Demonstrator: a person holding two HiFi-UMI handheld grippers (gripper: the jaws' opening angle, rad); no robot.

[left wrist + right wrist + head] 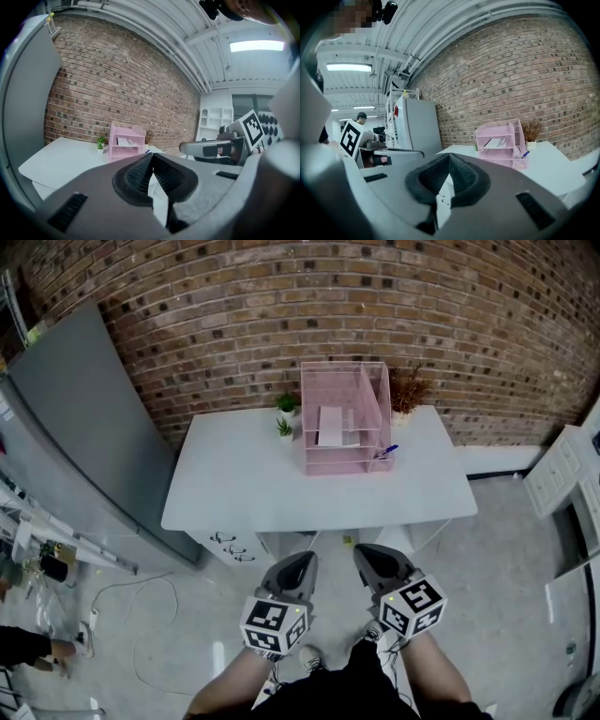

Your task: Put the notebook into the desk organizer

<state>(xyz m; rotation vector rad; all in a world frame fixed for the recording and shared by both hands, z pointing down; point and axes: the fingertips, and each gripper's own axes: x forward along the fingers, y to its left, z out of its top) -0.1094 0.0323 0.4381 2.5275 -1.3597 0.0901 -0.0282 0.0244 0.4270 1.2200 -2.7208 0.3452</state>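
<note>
A pink desk organizer (pixel 344 418) stands at the back middle of the white table (pixel 244 484). A pale notebook (pixel 330 426) lies flat on one of its shelves, also visible in the left gripper view (pixel 124 141) and in the right gripper view (pixel 496 143). Both grippers hang side by side in front of the table's near edge, well short of the organizer. My left gripper (pixel 305 560) is shut with nothing between its jaws, its tips meeting (pixel 151 157). My right gripper (pixel 362 552) is shut and empty too (pixel 448 157).
Two small green plants (pixel 285 414) stand left of the organizer and a dried plant (pixel 410 390) stands to its right. A blue pen (pixel 389 451) sits at its front right corner. A grey fridge (pixel 84 427) stands at left, white cabinets (pixel 562 474) at right, a brick wall behind.
</note>
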